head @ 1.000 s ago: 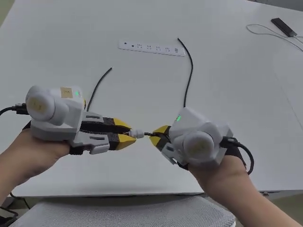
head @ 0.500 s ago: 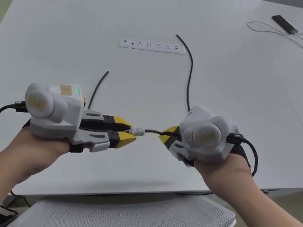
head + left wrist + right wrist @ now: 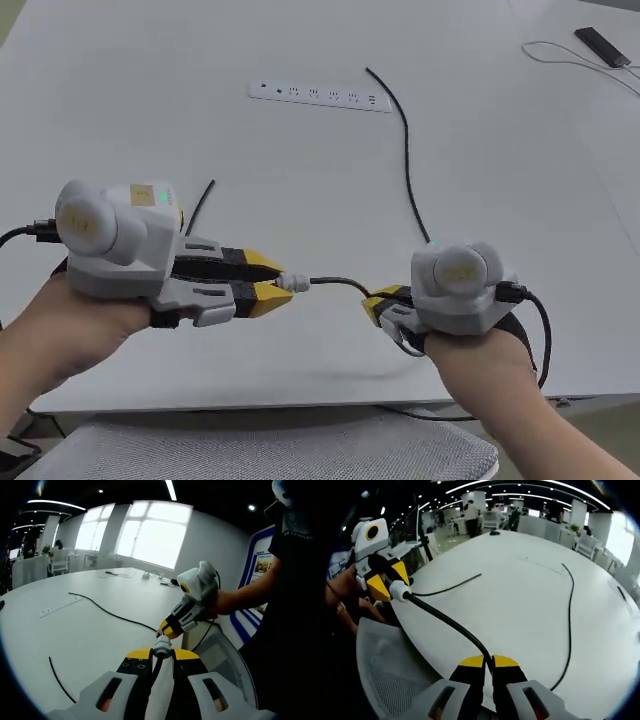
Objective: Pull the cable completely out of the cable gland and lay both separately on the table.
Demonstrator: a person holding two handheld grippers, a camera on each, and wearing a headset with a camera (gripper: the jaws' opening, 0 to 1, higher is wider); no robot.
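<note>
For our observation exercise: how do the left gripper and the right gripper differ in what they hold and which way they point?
The left gripper is shut on the white cable gland, the right gripper on the black cable. In the head view the left gripper points rightward, the right gripper leftward, facing it. Both have yellow-tipped jaws, and the same cable joins them.

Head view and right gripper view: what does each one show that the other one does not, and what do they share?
Head view adds the right hand holding the right tongs. Right gripper view adds people standing beyond the table. Both show the left tongs shut on the gland and the cable running from it into the shut right tongs.
</note>
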